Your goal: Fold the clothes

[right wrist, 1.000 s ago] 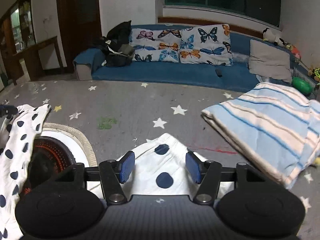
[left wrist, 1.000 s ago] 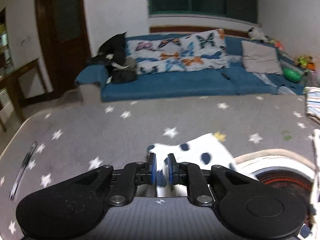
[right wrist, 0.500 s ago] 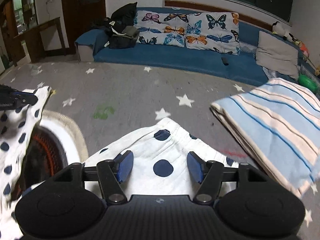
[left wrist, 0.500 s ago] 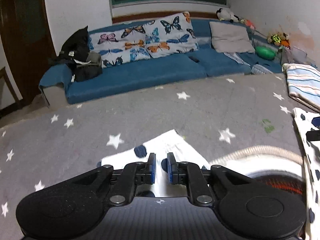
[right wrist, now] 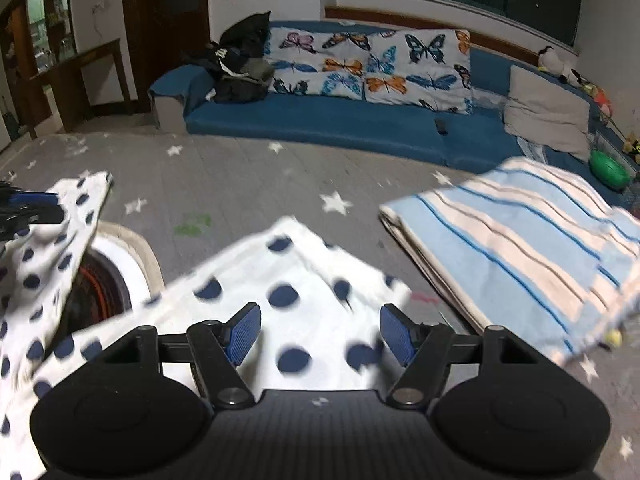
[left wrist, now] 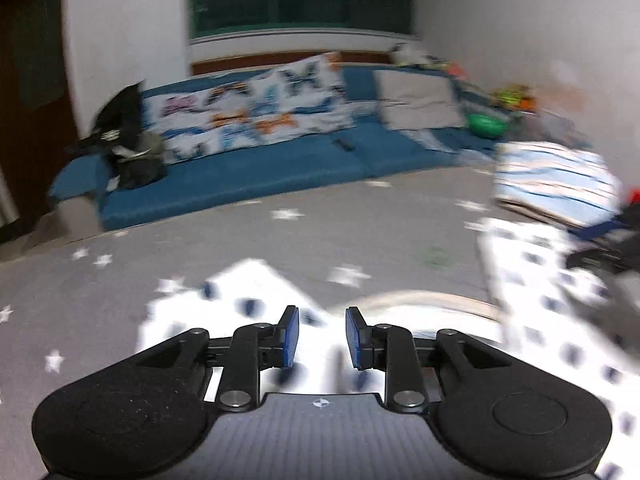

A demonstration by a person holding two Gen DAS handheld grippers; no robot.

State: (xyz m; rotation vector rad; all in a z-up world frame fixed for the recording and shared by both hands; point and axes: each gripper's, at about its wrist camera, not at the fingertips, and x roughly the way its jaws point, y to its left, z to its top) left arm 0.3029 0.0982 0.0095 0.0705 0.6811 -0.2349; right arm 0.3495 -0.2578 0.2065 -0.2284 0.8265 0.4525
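A white garment with dark blue dots (right wrist: pixel 304 304) lies on the grey star-patterned mat, spread under both grippers. In the left wrist view it (left wrist: pixel 248 300) shows blurred, with another part at the right (left wrist: pixel 552 300). My left gripper (left wrist: pixel 322 336) is open, its blue pads apart just above the cloth. My right gripper (right wrist: pixel 320 334) is wide open over a corner of the garment. The left gripper (right wrist: pixel 28 206) shows at the left edge of the right wrist view, beside a raised flap of the garment (right wrist: pixel 52 248).
A folded blue and cream striped blanket (right wrist: pixel 520 248) lies on the mat at the right. A round white and red object (right wrist: pixel 108 276) sits partly under the garment. A blue sofa (right wrist: pixel 340 120) with butterfly cushions stands behind the mat.
My left gripper has opened, letting go of the garment. The left view has swung and is blurred. My right gripper stays wide open over the cloth.
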